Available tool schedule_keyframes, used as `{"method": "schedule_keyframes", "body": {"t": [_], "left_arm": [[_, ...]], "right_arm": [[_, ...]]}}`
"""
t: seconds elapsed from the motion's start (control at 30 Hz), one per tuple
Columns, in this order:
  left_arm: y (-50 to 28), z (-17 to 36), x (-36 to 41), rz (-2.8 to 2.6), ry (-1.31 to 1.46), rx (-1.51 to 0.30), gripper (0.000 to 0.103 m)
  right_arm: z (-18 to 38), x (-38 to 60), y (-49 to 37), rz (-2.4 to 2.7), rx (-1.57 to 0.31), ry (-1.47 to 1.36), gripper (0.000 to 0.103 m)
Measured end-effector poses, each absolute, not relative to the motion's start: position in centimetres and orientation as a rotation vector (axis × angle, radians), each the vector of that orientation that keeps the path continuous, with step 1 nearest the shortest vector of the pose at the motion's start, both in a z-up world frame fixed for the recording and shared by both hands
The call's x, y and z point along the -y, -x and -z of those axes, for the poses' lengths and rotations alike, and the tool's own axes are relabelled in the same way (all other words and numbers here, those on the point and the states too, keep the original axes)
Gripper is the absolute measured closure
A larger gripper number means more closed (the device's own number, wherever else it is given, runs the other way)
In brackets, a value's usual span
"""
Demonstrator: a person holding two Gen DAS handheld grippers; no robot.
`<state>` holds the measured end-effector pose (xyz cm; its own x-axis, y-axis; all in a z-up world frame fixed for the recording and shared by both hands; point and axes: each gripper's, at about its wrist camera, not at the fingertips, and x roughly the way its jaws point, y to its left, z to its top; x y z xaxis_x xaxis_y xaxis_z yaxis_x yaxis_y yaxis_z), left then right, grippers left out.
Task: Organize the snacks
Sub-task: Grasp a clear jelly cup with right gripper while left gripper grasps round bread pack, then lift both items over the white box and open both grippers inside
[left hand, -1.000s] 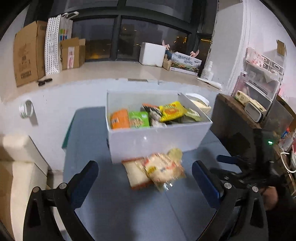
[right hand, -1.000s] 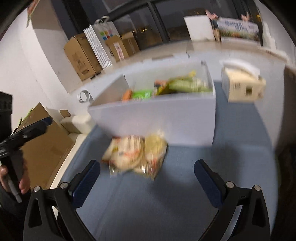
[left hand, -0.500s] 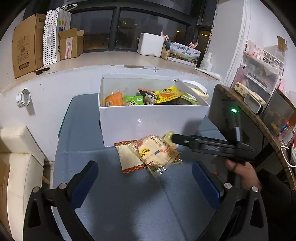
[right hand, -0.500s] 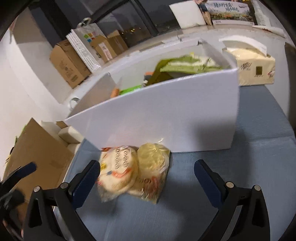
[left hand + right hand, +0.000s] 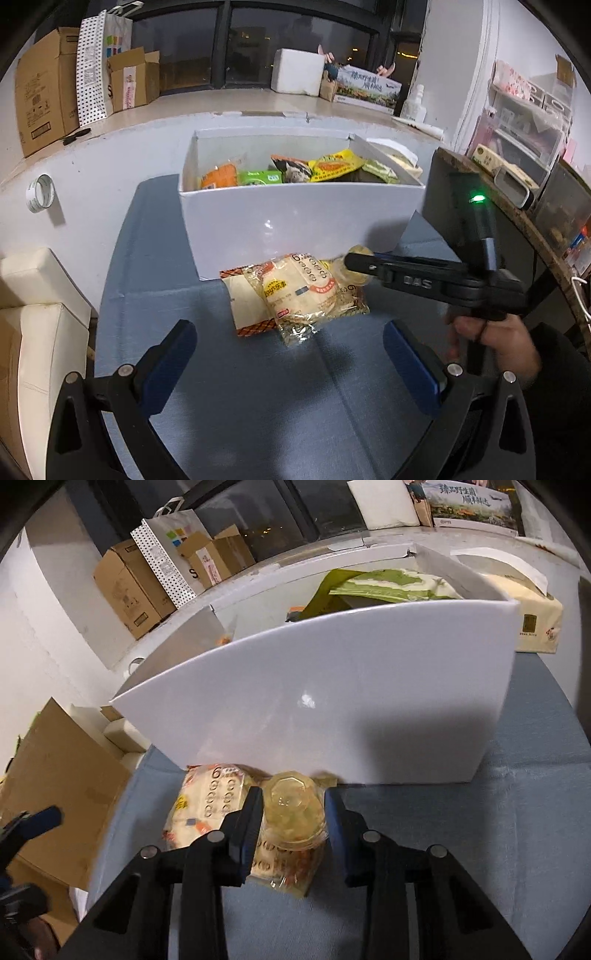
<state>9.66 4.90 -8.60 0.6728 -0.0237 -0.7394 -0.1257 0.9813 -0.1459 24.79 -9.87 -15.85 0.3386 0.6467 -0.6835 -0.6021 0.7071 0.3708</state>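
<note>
A white box [image 5: 295,218] holding several snack packs stands on the blue table; it also shows in the right wrist view [image 5: 332,701]. In front of it lie a clear bag of round cakes [image 5: 303,291], a flat orange-edged pack [image 5: 243,306] and a yellow snack cup [image 5: 291,808]. My right gripper [image 5: 293,812] has its fingers closed around the yellow cup; it reaches in from the right in the left wrist view [image 5: 354,264]. My left gripper [image 5: 291,354] is open and empty, hovering short of the packs.
A tissue box [image 5: 535,624] sits right of the white box. Cardboard boxes [image 5: 40,107] and a paper bag stand on the sill behind. A dark shelf [image 5: 517,206] borders the table's right side; white cushions [image 5: 33,314] lie at the left.
My right gripper has moved forward to the snacks in front of the box and closed on the yellow cup. The left gripper has stayed open and come slightly closer.
</note>
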Motion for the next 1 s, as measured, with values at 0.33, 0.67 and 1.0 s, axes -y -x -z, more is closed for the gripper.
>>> {"method": "schedule_keyframes", "body": {"t": [0.33, 0.67, 1.0], "left_arm": [[-16.5, 12.6, -3.1, -0.155, 0.2, -0.967, 0.0], [-21.3, 15.9, -2.9, -0.286, 0.259, -1.044, 0.0], [-19.2, 13.8, -3.3, -0.261, 0.24, -0.951, 0.023]], "right_arm": [[12.6, 15.9, -21.9, -0.805, -0.825, -0.079, 0.066], [11.6, 20.4, -20.9, -0.767, -0.799, -0.135, 0.066], [11.7, 19.9, -20.4, -0.793, -0.794, -0.136, 0.066]]}}
